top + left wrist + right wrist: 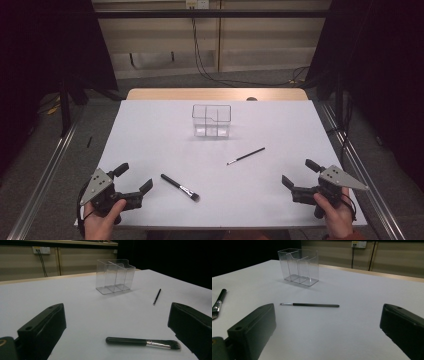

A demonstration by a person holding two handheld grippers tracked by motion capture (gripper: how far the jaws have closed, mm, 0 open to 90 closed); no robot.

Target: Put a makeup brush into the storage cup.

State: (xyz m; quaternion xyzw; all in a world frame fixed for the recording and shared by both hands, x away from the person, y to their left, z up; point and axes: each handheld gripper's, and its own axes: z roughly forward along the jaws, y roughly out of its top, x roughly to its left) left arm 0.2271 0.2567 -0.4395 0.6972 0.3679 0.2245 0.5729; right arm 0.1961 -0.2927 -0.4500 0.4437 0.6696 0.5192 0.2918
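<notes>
The white table (150,130) has wide bare room along every edge. The left gripper (134,181) and right gripper (295,176) rest near its front corners, jaws spread wide and grasping nothing. A thick black brush (180,187) with a metal collar lies flat just beside the left gripper; a thin brush (246,156) lies nearer the right. Further back stands a clear plastic holder (211,120), its compartments empty
</notes>
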